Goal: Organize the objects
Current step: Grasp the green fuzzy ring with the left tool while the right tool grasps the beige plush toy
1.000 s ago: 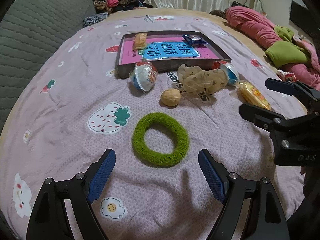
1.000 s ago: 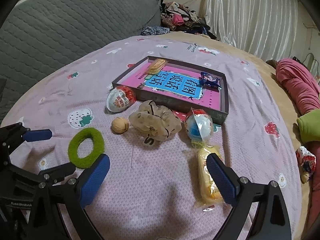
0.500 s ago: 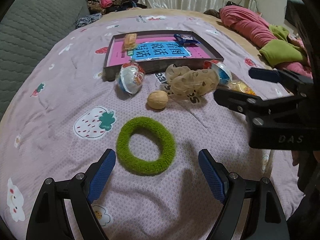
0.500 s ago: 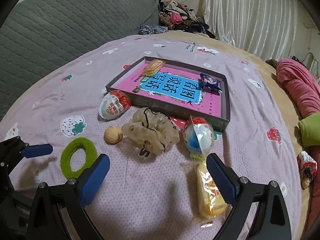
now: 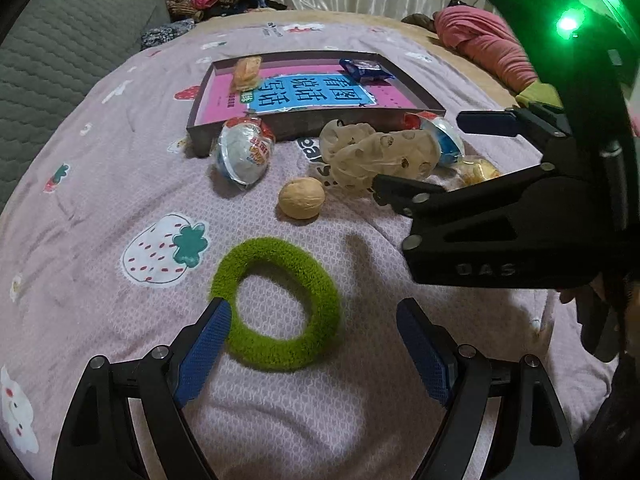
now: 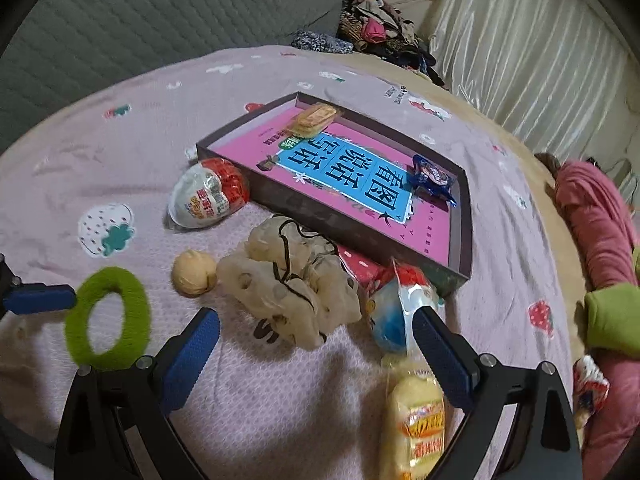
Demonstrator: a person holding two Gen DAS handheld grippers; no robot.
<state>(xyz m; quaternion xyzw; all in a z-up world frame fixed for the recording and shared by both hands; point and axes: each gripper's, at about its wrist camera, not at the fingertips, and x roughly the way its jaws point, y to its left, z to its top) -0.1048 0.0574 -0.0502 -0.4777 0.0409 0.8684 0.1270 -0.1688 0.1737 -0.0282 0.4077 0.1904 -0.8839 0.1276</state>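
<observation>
Both tongs stayed wide and empty; left gripper point(image 5: 310, 326) had closed in around the green ring point(image 5: 276, 304), right gripper point(image 6: 316, 342) neared the scrunchie point(image 6: 292, 284), grasps imminent.

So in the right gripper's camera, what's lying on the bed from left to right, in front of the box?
green fuzzy ring → walnut → beige scrunchie → blue-and-white toy egg

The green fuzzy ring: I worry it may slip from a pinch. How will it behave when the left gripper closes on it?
The green fuzzy ring looks soft, so it will probably squash flat rather than resist. Its plush surface should grip the left gripper's textured pads well. Once lifted, it likely droops.
</observation>
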